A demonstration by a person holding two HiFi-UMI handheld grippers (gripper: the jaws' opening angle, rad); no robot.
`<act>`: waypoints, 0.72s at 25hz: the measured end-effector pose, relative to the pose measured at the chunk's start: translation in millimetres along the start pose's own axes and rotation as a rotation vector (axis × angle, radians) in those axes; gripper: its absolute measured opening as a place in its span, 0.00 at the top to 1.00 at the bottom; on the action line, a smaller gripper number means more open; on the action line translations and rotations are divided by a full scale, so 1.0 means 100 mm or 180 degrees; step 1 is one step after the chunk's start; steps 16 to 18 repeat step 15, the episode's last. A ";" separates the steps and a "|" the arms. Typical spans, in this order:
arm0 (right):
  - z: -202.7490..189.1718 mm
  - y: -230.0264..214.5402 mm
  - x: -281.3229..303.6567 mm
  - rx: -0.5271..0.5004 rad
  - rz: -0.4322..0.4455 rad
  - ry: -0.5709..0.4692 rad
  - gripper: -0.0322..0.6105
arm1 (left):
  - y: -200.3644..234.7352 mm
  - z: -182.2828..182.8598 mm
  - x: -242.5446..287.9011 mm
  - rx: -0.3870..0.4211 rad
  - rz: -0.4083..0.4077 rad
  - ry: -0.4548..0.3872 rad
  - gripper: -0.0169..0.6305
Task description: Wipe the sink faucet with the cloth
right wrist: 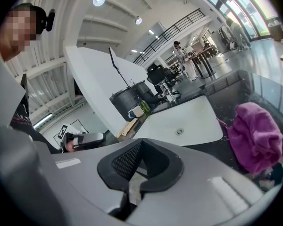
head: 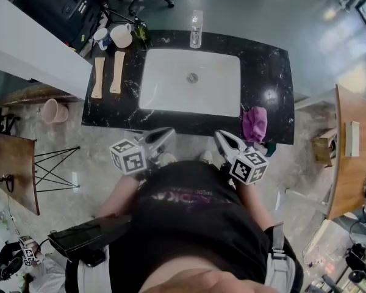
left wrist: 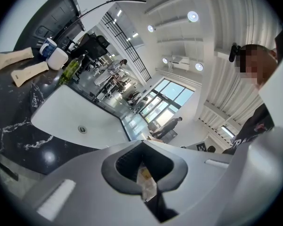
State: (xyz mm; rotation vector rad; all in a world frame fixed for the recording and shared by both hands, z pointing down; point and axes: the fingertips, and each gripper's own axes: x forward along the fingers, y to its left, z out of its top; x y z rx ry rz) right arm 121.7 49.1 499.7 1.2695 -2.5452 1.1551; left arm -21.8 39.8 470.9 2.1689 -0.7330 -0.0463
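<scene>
while both grippers hang close to the person's body at the near edge of the counter, neither is doing any work: the left gripper (head: 163, 136) has its jaws pressed together with nothing between them, and the right gripper (head: 223, 139) is likewise closed and empty. they point across the sink toward the far side, tilted a little down, which reads to me as a resting stance, parked clear of the basin. the purple cloth (head: 255, 123) lies bunched on the counter's near right corner, just right of the right gripper and touching neither tool. the faucet (head: 196, 30) stands at the far edge, behind the middle of the white sink (head: 171, 78), well apart from the cloth. that layout fits a cloth waiting to be picked up as well as one set down after wiping; i cannot say which. the counter (head: 268, 72) is glossy black marble with white veins. at its far left stand two mugs (head: 120, 35) and a green bottle (head: 140, 33), with two wooden utensils (head: 117, 72) side by side nearer. around it lie a polished floor, a pink bucket (head: 53, 110) on the left and a wooden table (head: 348, 163) on the right.
</scene>
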 end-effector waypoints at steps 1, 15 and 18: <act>0.00 0.01 0.00 -0.0008 -0.0002 0.0002 0.93 | 0.00 0.00 0.00 0.0000 -0.0002 -0.0002 0.97; -0.01 0.06 -0.03 -0.0095 -0.0021 0.0010 0.93 | -0.04 -0.01 -0.05 -0.0001 -0.0016 -0.0033 0.97; -0.01 0.06 -0.03 -0.0095 -0.0021 0.0010 0.93 | -0.04 -0.01 -0.05 -0.0001 -0.0016 -0.0033 0.97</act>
